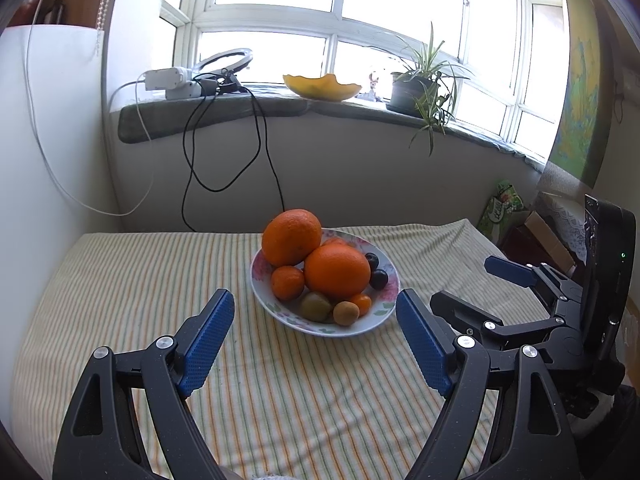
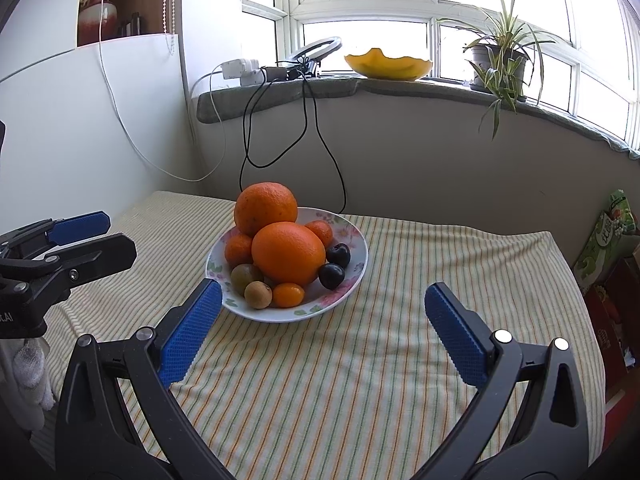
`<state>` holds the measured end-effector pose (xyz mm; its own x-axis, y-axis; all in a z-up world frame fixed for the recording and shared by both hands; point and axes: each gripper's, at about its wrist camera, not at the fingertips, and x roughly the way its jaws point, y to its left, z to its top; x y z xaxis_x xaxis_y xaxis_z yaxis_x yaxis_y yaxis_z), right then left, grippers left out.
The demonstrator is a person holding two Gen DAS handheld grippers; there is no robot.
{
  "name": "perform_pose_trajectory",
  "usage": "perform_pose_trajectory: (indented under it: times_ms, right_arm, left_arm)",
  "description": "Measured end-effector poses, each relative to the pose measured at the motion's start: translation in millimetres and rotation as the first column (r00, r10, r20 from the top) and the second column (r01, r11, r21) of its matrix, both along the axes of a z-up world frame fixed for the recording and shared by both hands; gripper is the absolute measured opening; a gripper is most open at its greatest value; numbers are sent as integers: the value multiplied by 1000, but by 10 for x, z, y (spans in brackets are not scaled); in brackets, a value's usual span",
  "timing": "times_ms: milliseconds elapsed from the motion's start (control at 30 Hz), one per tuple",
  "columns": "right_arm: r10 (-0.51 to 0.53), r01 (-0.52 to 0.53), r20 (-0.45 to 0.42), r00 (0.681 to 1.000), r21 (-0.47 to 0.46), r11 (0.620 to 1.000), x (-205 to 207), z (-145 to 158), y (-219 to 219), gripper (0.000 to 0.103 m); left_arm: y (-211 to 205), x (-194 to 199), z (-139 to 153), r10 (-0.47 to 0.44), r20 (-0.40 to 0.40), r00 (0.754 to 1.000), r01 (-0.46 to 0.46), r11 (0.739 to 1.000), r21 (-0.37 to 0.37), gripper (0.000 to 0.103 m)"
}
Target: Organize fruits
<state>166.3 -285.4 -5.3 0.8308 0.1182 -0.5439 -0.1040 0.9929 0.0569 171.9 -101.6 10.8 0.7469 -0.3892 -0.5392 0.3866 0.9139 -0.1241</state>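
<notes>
Mixed fruits (image 1: 320,268) heaped on floral plate (image 1: 384,316).

Bench (image 1: 120,300), covered edge to edge by a cream cloth (image 2: 360,360) with thin green and orange stripes; cloth lightly rumpled toward the far right corner. Far edge of the bench stands against a pale wall under a window sill.

Lying directly on the cloth: one shallow white plate (image 1: 280,314) with pink floral rim, set near the middle toward the far side, heaped with fruit. Nothing else seen resting on the cloth.
</notes>
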Motion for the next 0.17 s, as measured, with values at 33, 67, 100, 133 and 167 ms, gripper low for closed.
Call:
perform_pose_trajectory:
  times_ms: [33, 67, 100, 133, 167]
  right_arm:
    - [0, 0, -1, 1000, -1, 1000, 1, -5, -2, 103]
    - [-1, 1, -2, 1000, -2, 1000, 6, -11, -7, 103]
    - [-2, 2, -3, 1000, -3, 1000, 8, -17, -9, 103]
    - [-4, 4, -5, 1000, -4, 1000, 12, -24, -15, 103]
    - [-5, 5, -7, 1000, -5, 1000, 17, -31, -24, 103]
  left_arm:
    - [-2, -1, -3, -5, 2, 1000, 5, 1000, 0, 83]
    - [-10, -9, -7, -10, 4, 1000, 10, 1000, 2, 83]
    - [-17, -13, -15, -10, 4, 1000, 10, 1000, 7, 83]
    - [-22, -10, -19, -11, 3, 1000, 11, 1000, 11, 83]
    - [-22, -5, -23, -10, 0, 1000, 10, 1000, 12, 83]
